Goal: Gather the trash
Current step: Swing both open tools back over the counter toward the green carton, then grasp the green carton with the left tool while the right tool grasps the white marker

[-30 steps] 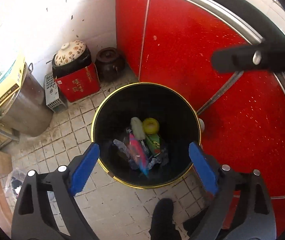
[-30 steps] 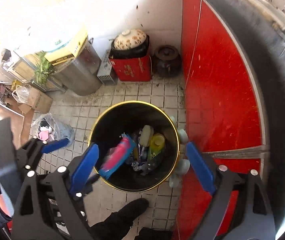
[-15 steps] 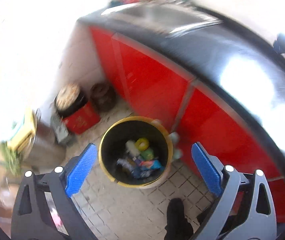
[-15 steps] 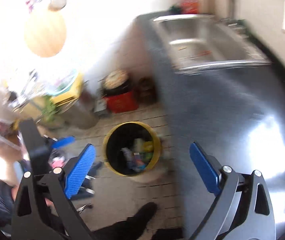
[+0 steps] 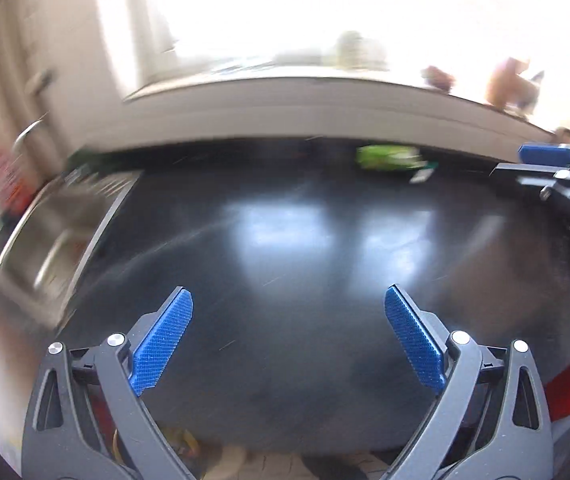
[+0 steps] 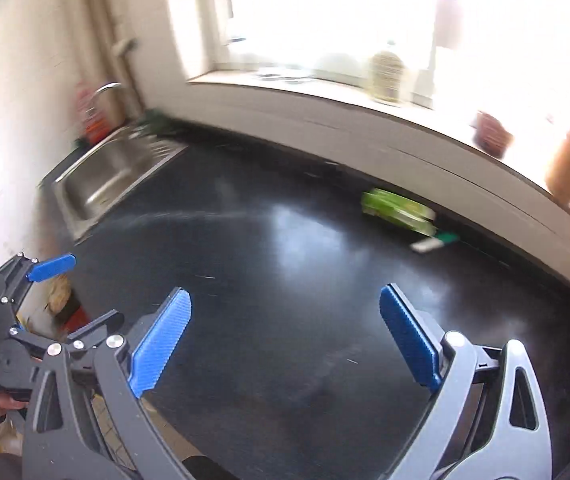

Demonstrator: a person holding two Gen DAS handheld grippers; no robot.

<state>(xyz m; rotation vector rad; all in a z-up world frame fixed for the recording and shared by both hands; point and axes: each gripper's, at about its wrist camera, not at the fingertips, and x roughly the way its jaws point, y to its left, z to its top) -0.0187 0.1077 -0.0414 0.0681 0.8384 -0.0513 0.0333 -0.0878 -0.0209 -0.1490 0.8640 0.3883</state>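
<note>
Above the near edge of the black counter [image 6: 285,320], I hold my right gripper [image 6: 285,336] with its blue pads [image 6: 161,340] spread wide and nothing between them. My left gripper [image 5: 288,338] hangs over the same counter, likewise spread wide and empty. In the right view, the left gripper appears at the lower left edge. Farther along the counter, to the left, a steel sink [image 6: 109,180] is set into the surface, with a tap [image 6: 105,90] behind it. At the far side of the counter, close against the wall under the window sill [image 6: 365,108], lies a green packet [image 6: 397,210]. A small white and green scrap [image 6: 433,242] lies just beside it. Both views are blurred.
</note>
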